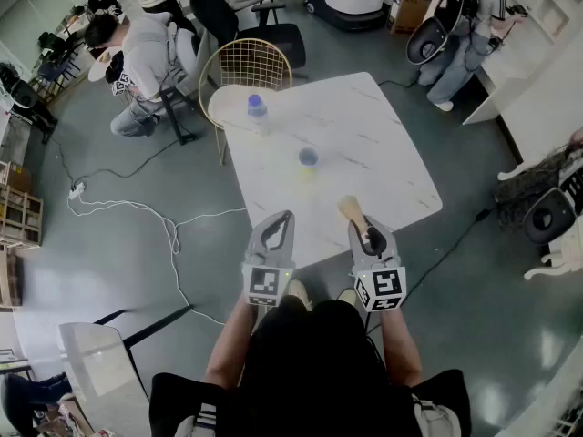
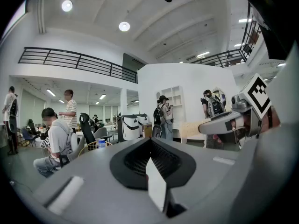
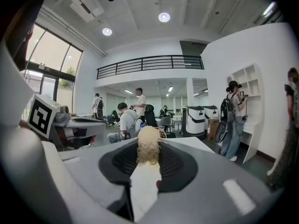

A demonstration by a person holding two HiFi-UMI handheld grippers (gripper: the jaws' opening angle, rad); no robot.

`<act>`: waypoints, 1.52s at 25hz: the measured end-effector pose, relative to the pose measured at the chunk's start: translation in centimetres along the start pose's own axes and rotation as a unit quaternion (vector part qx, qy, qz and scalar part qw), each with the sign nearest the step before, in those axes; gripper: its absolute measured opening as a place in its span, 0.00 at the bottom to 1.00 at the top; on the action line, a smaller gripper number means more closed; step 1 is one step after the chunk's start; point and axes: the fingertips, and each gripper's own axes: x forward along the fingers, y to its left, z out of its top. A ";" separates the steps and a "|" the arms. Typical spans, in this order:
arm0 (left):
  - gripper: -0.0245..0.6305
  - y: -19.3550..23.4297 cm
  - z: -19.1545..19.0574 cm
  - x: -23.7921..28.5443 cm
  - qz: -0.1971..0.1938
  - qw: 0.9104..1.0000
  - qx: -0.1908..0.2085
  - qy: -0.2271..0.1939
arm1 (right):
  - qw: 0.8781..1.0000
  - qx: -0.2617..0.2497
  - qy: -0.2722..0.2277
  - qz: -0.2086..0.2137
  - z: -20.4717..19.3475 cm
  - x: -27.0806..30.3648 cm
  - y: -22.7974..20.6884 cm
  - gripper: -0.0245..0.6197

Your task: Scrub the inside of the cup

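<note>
Cup [image 1: 309,157] centred on table [image 1: 387,148] (off edges); scrubber [image 3: 148,146] clamped.

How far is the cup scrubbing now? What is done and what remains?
Done: the right gripper is shut on the brush. In hand: the brush hangs over the near edge of the table, apart from the cup, which stands mid-table. The left gripper is shut and empty. Left: reaching the cup, putting the brush inside, and all the scrubbing.

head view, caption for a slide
Right gripper holds a brush, left gripper shut and empty, both short of the cup and bottle on the white table.
</note>
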 end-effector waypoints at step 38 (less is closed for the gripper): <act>0.05 2.4 -4.8 9.6 0.019 0.998 -0.038 0.054 | 0.998 0.036 0.046 0.022 -2.0 10.1 -6.8 0.20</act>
